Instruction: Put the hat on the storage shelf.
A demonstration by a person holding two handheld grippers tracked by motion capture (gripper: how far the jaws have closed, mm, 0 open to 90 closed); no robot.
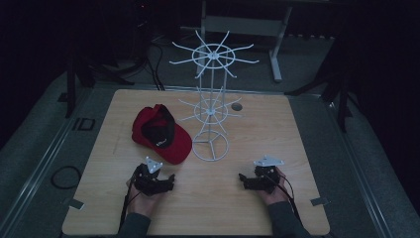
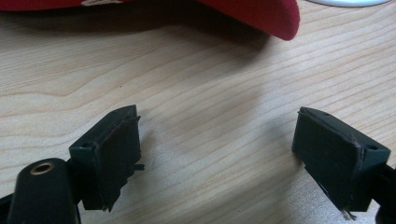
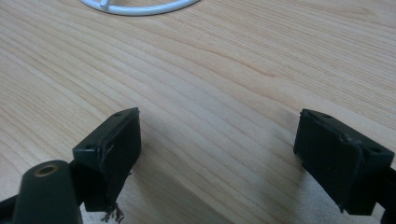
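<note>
Both grippers, left [image 2: 217, 144] and right [image 3: 217, 149], spread wide, empty. Just beyond left fingers [image 2: 114, 154]: red cap [image 1: 161, 133], probably soft, light; stiff brim likely best hold.

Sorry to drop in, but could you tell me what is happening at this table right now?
A person holds a gripper in each hand near the front of the wooden table. The left gripper and the right gripper both have their jaws open and hold nothing. A red cap lies just beyond the left gripper, beside a white wire rack standing mid-table with bare hooks. Nothing is being handled yet.
</note>
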